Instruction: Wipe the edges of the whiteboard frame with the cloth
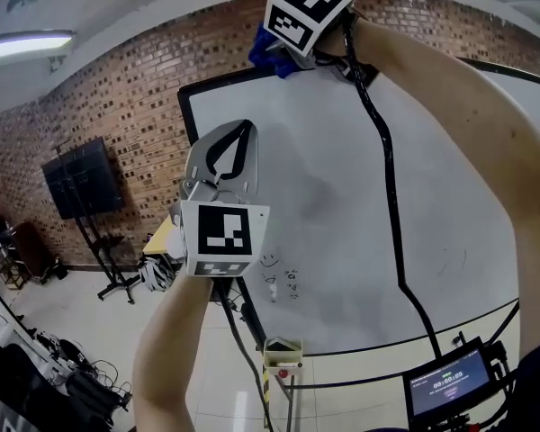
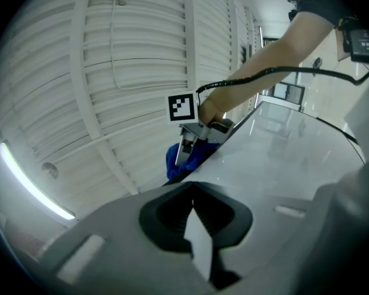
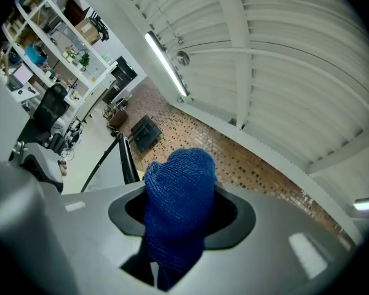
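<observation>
The whiteboard [image 1: 342,223] has a black frame [image 1: 187,120] and stands before a brick wall. A blue cloth [image 1: 268,54] is pressed at the frame's top edge near the upper left corner, with my right gripper [image 1: 283,57] shut on it. In the right gripper view the cloth [image 3: 175,208] bulges out between the jaws, and the frame [image 3: 126,160] runs just beyond it. My left gripper [image 1: 238,138] is shut and empty, pointing up in front of the board's left part, below the cloth. In the left gripper view, the shut jaws [image 2: 195,220] point towards the cloth [image 2: 181,158].
A black cable [image 1: 387,178] hangs from my right gripper across the board. A dark screen on a wheeled stand [image 1: 83,178] is at the left. A small monitor [image 1: 450,385] sits at the lower right, and a yellowish box [image 1: 282,354] under the board.
</observation>
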A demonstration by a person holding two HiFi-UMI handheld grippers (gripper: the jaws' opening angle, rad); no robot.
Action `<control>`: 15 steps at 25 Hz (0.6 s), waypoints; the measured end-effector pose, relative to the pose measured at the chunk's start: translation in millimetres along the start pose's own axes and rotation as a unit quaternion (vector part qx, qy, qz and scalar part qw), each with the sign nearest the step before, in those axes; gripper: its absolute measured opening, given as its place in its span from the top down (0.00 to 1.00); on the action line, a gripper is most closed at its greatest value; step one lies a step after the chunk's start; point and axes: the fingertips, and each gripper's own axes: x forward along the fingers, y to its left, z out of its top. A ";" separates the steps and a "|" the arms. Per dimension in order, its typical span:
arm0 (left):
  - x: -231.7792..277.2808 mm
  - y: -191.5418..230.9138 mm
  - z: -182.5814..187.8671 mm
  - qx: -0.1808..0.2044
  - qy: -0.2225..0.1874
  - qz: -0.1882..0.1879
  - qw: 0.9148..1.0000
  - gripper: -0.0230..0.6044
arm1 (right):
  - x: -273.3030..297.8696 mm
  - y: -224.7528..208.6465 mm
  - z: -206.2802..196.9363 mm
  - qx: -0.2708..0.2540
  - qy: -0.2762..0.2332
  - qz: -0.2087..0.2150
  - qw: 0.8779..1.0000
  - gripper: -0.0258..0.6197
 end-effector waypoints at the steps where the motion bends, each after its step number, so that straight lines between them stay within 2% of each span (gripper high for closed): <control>1: 0.0 -1.7 -0.3 0.000 0.000 0.000 1.000 0.96 | -0.7 -0.4 -2.8 0.001 0.003 -0.001 1.000 0.66; 7: 6.2 -24.5 9.8 0.005 -0.001 -0.007 1.000 0.96 | -15.9 -19.0 -31.8 0.017 0.008 -0.011 1.000 0.66; 15: 34.3 -67.5 59.1 0.019 0.002 -0.021 1.000 0.96 | -62.7 -79.9 -79.2 0.004 0.027 -0.045 0.999 0.66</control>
